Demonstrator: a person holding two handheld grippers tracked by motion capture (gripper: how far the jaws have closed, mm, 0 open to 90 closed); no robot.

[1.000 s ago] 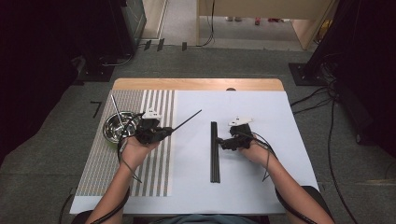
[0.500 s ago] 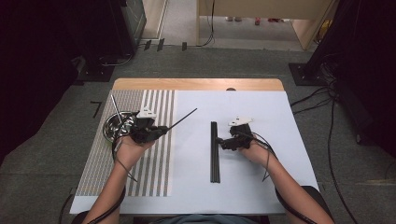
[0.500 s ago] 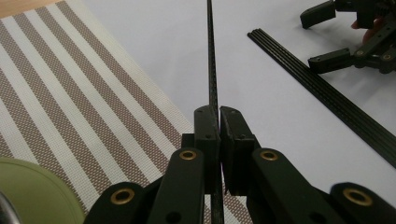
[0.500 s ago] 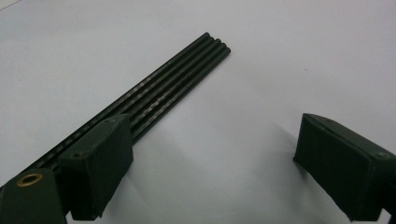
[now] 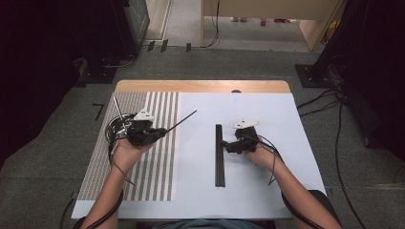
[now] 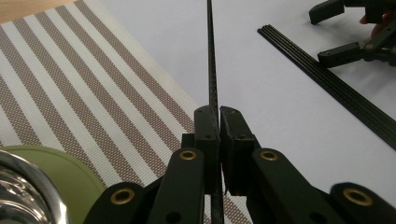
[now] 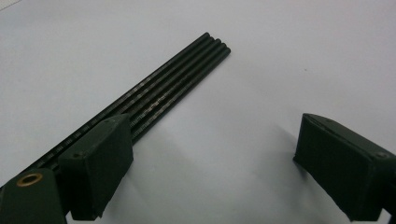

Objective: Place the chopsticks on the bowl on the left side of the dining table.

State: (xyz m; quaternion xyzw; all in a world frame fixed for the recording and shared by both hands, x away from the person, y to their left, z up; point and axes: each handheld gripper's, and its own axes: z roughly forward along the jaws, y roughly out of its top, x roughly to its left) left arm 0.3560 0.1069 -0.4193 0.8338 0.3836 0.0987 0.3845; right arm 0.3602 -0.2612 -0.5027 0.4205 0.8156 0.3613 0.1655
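The left tool (image 5: pixel 160 132) pinches one thin black rod (image 5: pixel 184 119), jaws pressed tight on it, the rod slanting up above the striped mat (image 5: pixel 157 157), left of the row of rods (image 5: pixel 219 155). That row, several laid side by side on the white tabletop (image 5: pixel 286 143), looks like work done. The right tool (image 5: pixel 228 145) waits just right of the row, jaws spread. One more rod sticks out of the metal bowl (image 5: pixel 113 130), far left of the row.

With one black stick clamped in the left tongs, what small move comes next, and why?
Probably carry the stick in the left tongs across to the row of sticks on the white sheet, where the open right tongs wait beside it.
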